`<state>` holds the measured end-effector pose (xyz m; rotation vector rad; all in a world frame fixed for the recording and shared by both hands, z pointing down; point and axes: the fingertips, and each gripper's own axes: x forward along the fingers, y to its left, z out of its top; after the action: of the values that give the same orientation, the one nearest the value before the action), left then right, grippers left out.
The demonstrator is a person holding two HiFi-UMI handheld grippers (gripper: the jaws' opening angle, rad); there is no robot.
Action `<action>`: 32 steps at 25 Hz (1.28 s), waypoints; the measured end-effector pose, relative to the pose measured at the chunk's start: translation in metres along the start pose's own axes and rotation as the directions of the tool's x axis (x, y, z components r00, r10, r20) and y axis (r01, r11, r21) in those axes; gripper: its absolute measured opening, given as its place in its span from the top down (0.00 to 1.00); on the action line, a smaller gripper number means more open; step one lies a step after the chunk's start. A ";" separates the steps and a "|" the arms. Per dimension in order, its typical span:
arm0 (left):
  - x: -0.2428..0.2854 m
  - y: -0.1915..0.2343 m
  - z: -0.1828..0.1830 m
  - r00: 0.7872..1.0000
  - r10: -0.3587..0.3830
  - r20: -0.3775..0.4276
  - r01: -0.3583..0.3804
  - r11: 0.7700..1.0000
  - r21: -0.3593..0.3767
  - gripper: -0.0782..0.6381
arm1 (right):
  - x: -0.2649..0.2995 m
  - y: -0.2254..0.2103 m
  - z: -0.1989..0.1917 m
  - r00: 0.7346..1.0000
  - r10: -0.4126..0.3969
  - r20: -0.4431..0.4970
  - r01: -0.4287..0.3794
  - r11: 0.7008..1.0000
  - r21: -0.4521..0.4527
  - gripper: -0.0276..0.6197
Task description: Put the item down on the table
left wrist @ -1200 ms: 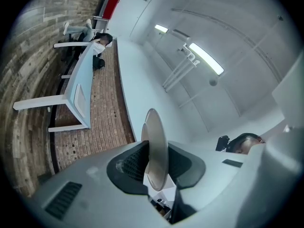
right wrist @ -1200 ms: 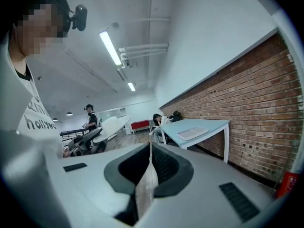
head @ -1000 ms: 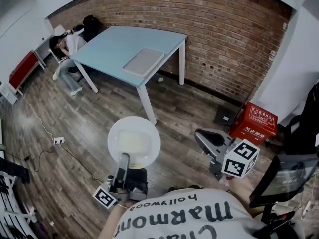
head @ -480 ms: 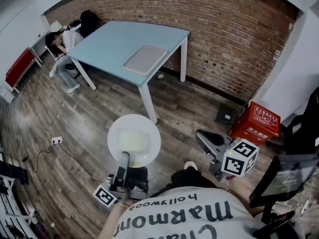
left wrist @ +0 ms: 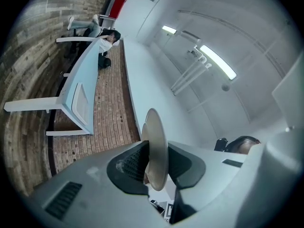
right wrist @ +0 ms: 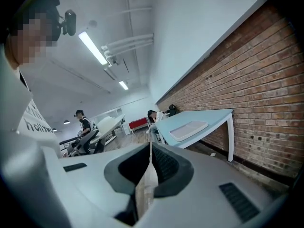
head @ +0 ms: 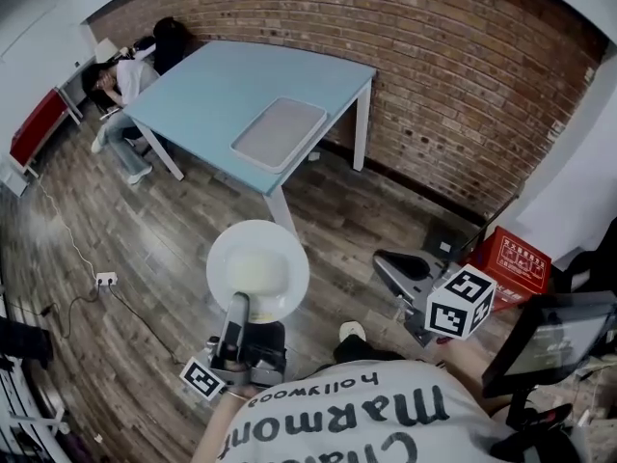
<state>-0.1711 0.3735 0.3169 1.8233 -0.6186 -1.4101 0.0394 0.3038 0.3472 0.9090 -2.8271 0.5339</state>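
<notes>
Two claws are hovering over the wooden floor (head: 145, 249). The left claw (head: 238, 307) is clamping the rim of a white plate (head: 258, 270), and the right claw (head: 400, 270) is sitting closed and empty. Well beyond, a blue tabletop (head: 217, 85) is carrying a grey tray (head: 280, 133).

A: Walls?
B: Brick wall (head: 463, 75) behind, white wall (right wrist: 199, 27) above it.
A: Floor, furniture?
B: Dark wood-plank floor (head: 145, 230). Light blue table (head: 222, 85) with white legs stands near the brick; grey tray (head: 280, 133) near its front corner, a person (head: 125, 80) sits at its far left corner. Red box (head: 514, 266) by the wall, right.
A: Light?
B: Strip lights (right wrist: 92, 47) on a white ceiling (right wrist: 109, 13).
</notes>
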 end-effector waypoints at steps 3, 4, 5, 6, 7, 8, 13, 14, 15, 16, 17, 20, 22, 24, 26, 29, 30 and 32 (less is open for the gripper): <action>0.031 0.025 0.001 1.000 0.005 0.013 -0.005 1.000 0.000 0.78 | 0.015 -0.038 0.015 1.000 0.008 -0.012 -0.008 1.000 0.011 0.93; 0.042 0.033 0.001 1.000 0.008 0.016 -0.008 1.000 0.002 0.78 | 0.020 -0.050 0.020 1.000 0.014 -0.013 -0.014 1.000 0.013 0.93; 0.052 0.040 0.002 1.000 0.012 0.019 -0.012 1.000 0.005 0.78 | 0.025 -0.062 0.025 1.000 0.020 -0.016 -0.020 1.000 0.012 0.93; 0.062 0.047 0.002 1.000 0.017 0.024 -0.017 1.000 0.008 0.78 | 0.030 -0.073 0.029 0.999 0.025 -0.021 -0.024 1.000 0.011 0.93; 0.070 0.053 0.003 0.999 0.024 0.031 -0.024 1.000 0.011 0.78 | 0.034 -0.083 0.033 0.999 0.027 -0.025 -0.027 1.000 0.009 0.93; 0.077 0.060 0.005 0.999 0.032 0.039 -0.032 0.999 0.016 0.78 | 0.039 -0.093 0.037 0.999 0.030 -0.027 -0.030 1.000 0.009 0.93; 0.103 0.091 0.025 0.994 0.037 0.106 -0.042 0.998 0.048 0.78 | 0.058 -0.134 0.049 0.999 0.042 -0.033 -0.042 0.999 0.001 0.93; 0.106 0.096 0.030 0.991 0.032 0.127 -0.038 0.998 0.051 0.78 | 0.060 -0.141 0.050 0.999 0.040 -0.034 -0.040 0.999 0.000 0.93; 0.110 0.100 0.036 0.989 0.027 0.145 -0.035 0.998 0.054 0.78 | 0.061 -0.147 0.051 0.999 0.039 -0.033 -0.039 0.999 0.003 0.93; 0.114 0.104 0.041 0.987 0.023 0.157 -0.033 0.998 0.058 0.78 | 0.063 -0.154 0.053 0.999 0.038 -0.030 -0.037 0.999 0.009 0.93; 0.119 0.107 0.045 0.987 0.022 0.160 -0.033 0.997 0.064 0.78 | 0.064 -0.161 0.054 0.999 0.036 -0.029 -0.035 0.999 0.016 0.93; 0.134 0.118 0.051 0.989 0.038 0.145 -0.050 0.995 0.082 0.78 | 0.067 -0.178 0.051 0.999 0.024 -0.040 -0.023 0.999 0.039 0.93; 0.141 0.127 0.053 0.989 0.053 0.135 -0.065 0.994 0.083 0.78 | 0.070 -0.187 0.048 0.999 0.015 -0.052 -0.012 0.998 0.058 0.93; 0.148 0.137 0.054 0.990 0.063 0.123 -0.073 0.994 0.078 0.78 | 0.076 -0.197 0.045 0.998 0.007 -0.061 -0.002 0.997 0.077 0.93; 0.156 0.148 0.056 0.992 0.075 0.102 -0.083 0.994 0.070 0.78 | 0.083 -0.206 0.044 0.998 -0.003 -0.065 0.009 0.995 0.098 0.93; 0.168 0.168 0.065 0.993 0.094 0.075 -0.098 0.994 0.053 0.78 | 0.099 -0.220 0.047 0.998 -0.010 -0.064 0.018 0.992 0.121 0.93; 0.173 0.175 0.071 0.993 0.094 0.074 -0.097 0.994 0.046 0.78 | 0.107 -0.226 0.049 0.998 -0.014 -0.065 0.022 0.992 0.124 0.93; 0.186 0.190 0.085 0.993 0.090 0.077 -0.092 0.996 0.023 0.78 | 0.120 -0.239 0.055 0.997 -0.034 -0.068 0.042 0.991 0.128 0.93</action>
<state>-0.1879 0.0959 0.3442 1.7460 -0.7525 -1.4212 0.0807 0.0380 0.3925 0.9470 -2.7376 0.7353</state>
